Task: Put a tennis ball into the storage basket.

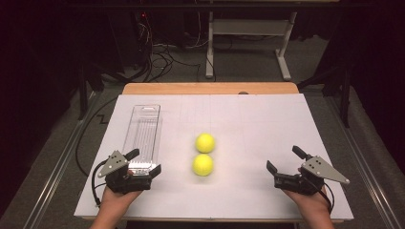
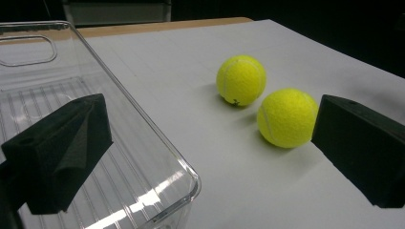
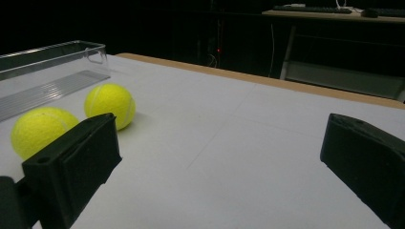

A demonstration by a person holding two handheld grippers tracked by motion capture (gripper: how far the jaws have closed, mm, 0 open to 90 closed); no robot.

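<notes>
Clear bin (image 1: pixel 143 131): left gripper (image 1: pixel 142 165) straddles its near corner, jaws apart; right gripper (image 1: pixel 286 162) gapes, low over table

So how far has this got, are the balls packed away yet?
Nothing looks packed: both tennis balls, the near one and the far one, lie on the white table, and the clear bin holds none. The left gripper straddles the bin's near wall with jaws apart; the right gripper is open, holding nothing.
</notes>
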